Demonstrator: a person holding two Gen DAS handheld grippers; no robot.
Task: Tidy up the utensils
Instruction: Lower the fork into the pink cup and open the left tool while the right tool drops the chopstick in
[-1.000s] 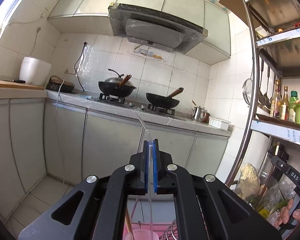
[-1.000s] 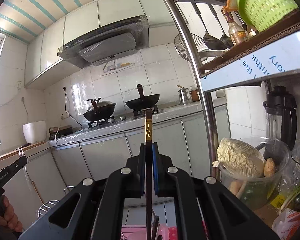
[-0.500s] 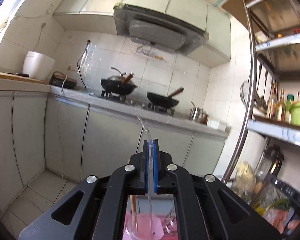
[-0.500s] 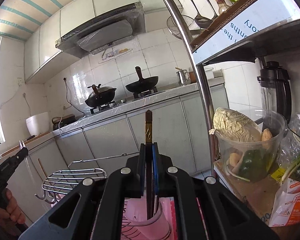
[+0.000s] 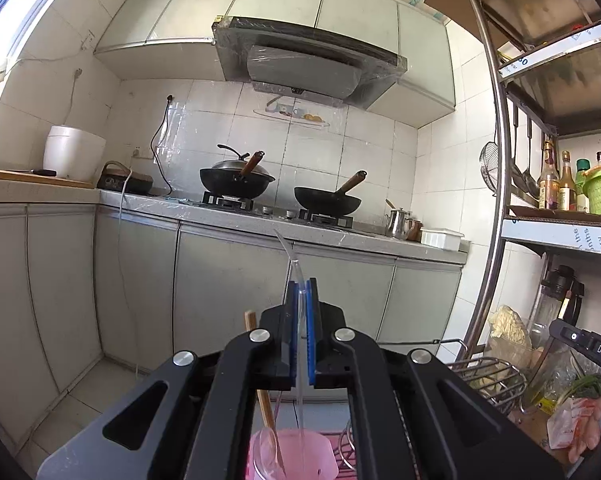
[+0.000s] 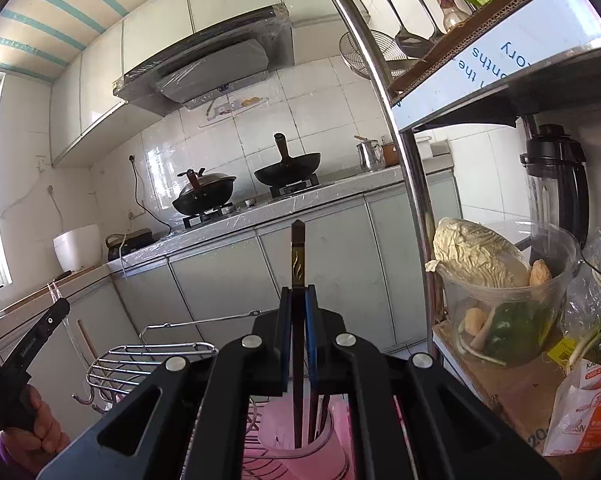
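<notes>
Since the earlier frames both grippers have sunk: a pink cup, then barely cut by the lower edge, now sits clearly below each.

Left wrist view: the left gripper (image 5: 299,330) is pinched tight on a clear plastic utensil (image 5: 296,276), held upright. Its handle tip pokes above the blue pads (image 5: 309,332), and its lower end reaches down into the pink cup (image 5: 300,456); the transparent plastic there is hard to trace. A wooden stick (image 5: 251,320) leans in the same cup, half hidden behind the gripper body. The cup's base is cut off by the frame.

Right wrist view: the right gripper (image 6: 298,334) is clamped on a dark chopstick (image 6: 298,256) with a gold band, standing upright, its lower end inside the pink cup (image 6: 276,436). Other dark sticks beside it are too shadowed to count. A wire rack (image 6: 148,356) stands just left of the cup. The person's left hand (image 6: 40,428) is partly cut off at the edge.
</notes>
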